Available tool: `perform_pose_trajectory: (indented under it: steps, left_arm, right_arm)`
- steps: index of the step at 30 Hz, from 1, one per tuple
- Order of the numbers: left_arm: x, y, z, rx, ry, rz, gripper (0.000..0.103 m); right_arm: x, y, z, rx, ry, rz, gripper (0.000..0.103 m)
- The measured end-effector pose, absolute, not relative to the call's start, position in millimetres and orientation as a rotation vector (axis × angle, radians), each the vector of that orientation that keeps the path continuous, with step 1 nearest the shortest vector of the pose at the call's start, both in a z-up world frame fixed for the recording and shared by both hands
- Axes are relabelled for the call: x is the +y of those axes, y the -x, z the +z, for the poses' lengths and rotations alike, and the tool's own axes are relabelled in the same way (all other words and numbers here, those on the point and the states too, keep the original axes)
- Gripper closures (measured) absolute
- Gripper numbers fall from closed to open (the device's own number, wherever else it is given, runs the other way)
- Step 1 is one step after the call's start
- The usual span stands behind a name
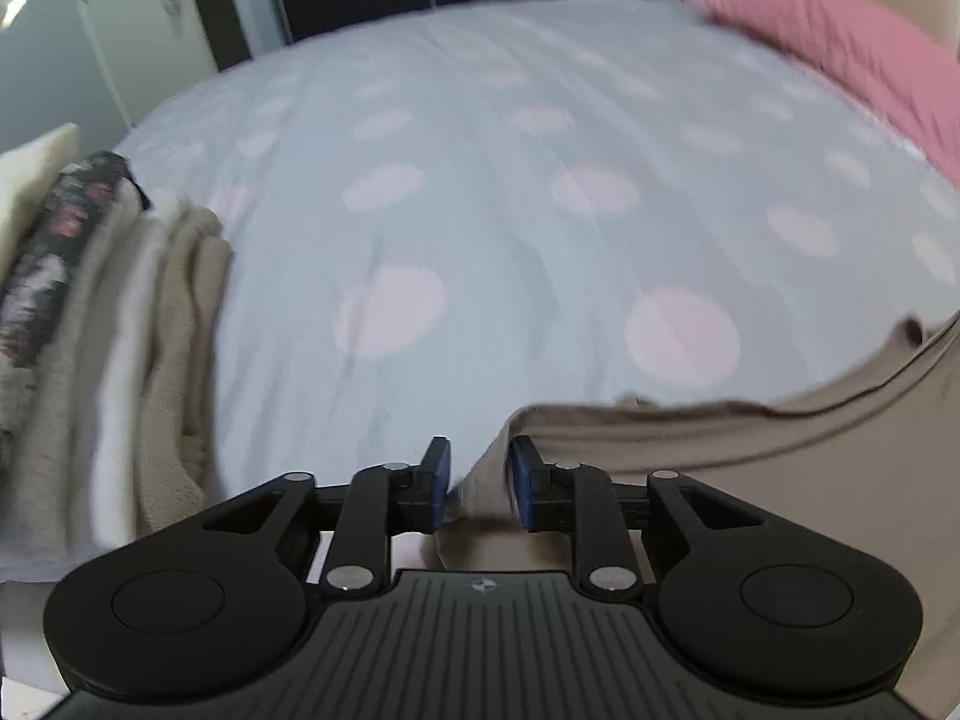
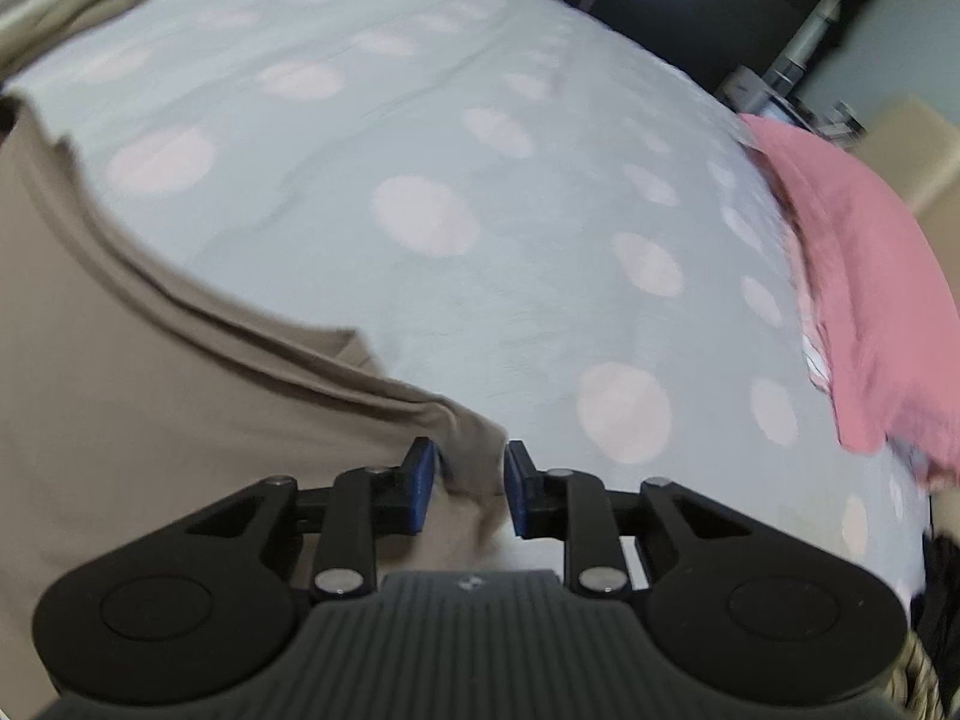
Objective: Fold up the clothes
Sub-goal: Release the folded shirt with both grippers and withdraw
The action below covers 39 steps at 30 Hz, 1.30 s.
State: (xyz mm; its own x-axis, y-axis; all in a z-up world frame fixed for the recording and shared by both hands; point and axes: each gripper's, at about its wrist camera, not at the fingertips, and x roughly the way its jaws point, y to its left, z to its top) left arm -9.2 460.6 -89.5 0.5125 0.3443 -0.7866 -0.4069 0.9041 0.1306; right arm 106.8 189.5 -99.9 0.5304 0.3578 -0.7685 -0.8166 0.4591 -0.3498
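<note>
beige garment [image 1: 750, 468] corners lie between both grippers' parted jaws on bed [image 1: 510, 210]

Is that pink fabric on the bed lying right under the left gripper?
No, the pink fabric lies at the bed's far side, while tan cloth sits at the left gripper.

A stack of folded beige, white and dark floral clothes [image 1: 90, 312] is smeared by motion blur and cut off by the left edge of the left wrist view. The tan fabric garment [image 1: 780, 480] runs past the right edge there, and its lower part is hidden behind the black left tool [image 1: 478, 474]. In the right wrist view, the garment's corner passes behind the black right tool [image 2: 469, 474]. The pink fabric piece [image 2: 864, 300] is blurred and cropped at the right edge. Small objects beyond the dotted pale blue bed [image 1: 480, 180] are too small to identify.
</note>
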Motion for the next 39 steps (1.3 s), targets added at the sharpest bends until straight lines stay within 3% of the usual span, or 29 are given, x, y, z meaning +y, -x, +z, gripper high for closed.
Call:
perform_pose_trajectory:
  steps: [6, 15, 25, 39]
  left_arm:
    - [455.5, 30.8, -68.6, 0.902, 0.058, 0.471, 0.081]
    - [406.7, 100.0, -61.5, 0.954, 0.048, 0.376, 0.081]
    - [358.1, 174.4, -80.1, 1.005, 0.189, 0.356, 0.076]
    - [330.9, 186.1, -117.2, 1.051, 0.122, 0.396, 0.075]
  right_arm:
    - [164.4, -97.8, -82.8, 0.684, 0.742, 0.794, 0.076]
    - [99.7, -10.3, -74.7, 0.712, 0.701, 0.905, 0.073]
    - [44.3, 70.9, -97.8, 0.754, 0.655, 0.878, 0.063]
    - [43.0, 81.3, -131.8, 0.718, 0.672, 0.839, 0.063]
